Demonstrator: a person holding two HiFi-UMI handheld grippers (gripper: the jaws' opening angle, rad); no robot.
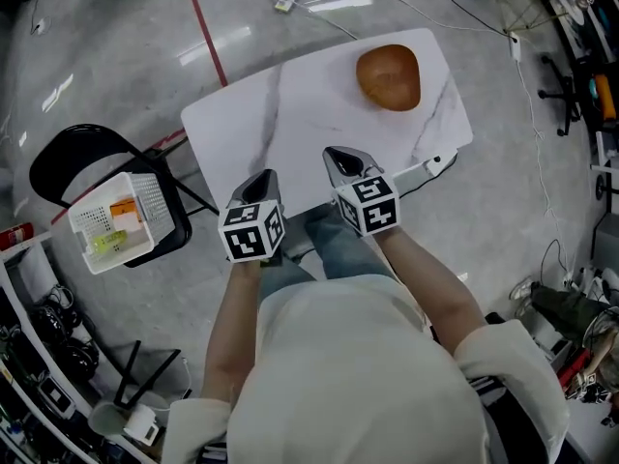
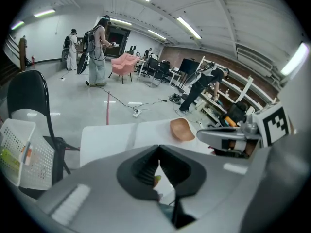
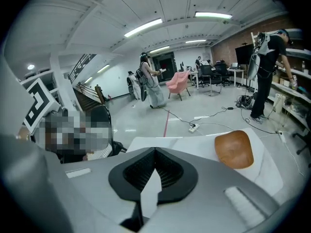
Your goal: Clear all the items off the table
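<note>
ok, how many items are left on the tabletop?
1: a brown wooden dish at the table's far right corner. The left gripper and right gripper cover part of the near edge, so something small could be hidden there.

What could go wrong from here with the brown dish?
1. The brown dish sits near the table's far right corner; a nudge could push it off.
2. The left tool and right tool are both shut; they must open first, and the dish's smooth rim may slip.
3. The basket seems to overhang its chair on the opposite side; a drop could tip it.
</note>
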